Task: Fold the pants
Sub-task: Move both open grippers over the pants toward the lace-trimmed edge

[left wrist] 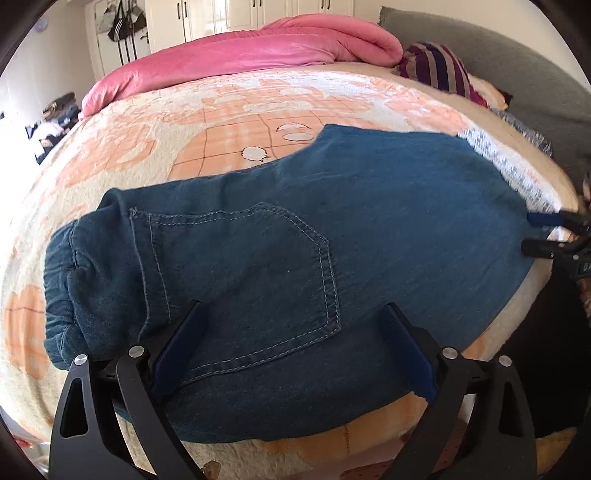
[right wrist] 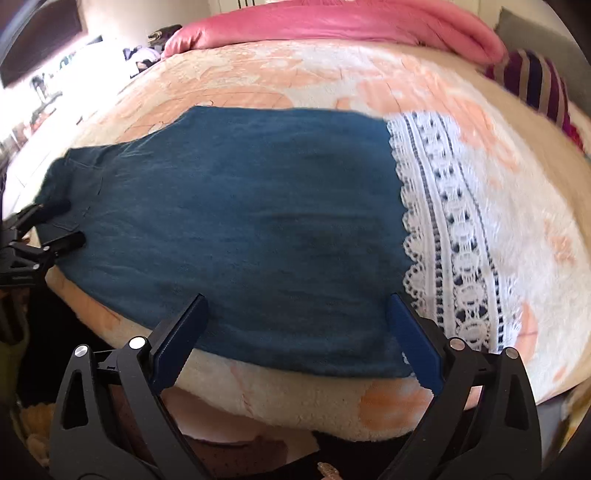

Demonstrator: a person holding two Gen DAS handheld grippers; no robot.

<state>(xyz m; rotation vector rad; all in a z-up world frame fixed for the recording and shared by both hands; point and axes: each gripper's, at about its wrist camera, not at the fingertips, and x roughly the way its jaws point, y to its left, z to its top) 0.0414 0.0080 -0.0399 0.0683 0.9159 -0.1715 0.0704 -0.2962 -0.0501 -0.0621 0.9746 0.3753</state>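
Both jaws wide, nothing pinched: your left gripper (left wrist: pixel 293 314) hangs over the back-pocket end of the dark blue denim pants (left wrist: pixel 295 236), your right gripper (right wrist: pixel 297 306) over the leg end near the white lace hem trim (right wrist: pixel 454 229). Cloth shows in both gaps, but no pad presses on it.

Progress, my read: pants lie flat along the near edge of the bed, apparently folded lengthwise already, one leg on the other, since only a single pocket (left wrist: pixel 251 280) and one leg-width show. Waistband end is bunched at your left. Left to do: probably the crosswise fold, hem toward waist, then a tidy-up.

Surface: fluffy cream-and-peach fleece blanket (left wrist: pixel 147 147), soft, so expect drag. Behind it a rumpled pink quilt (left wrist: pixel 240 48), a purple striped cushion (left wrist: pixel 439 66), a grey padded headboard (left wrist: pixel 517 66). White wardrobe doors (left wrist: pixel 207 14) at the far wall.
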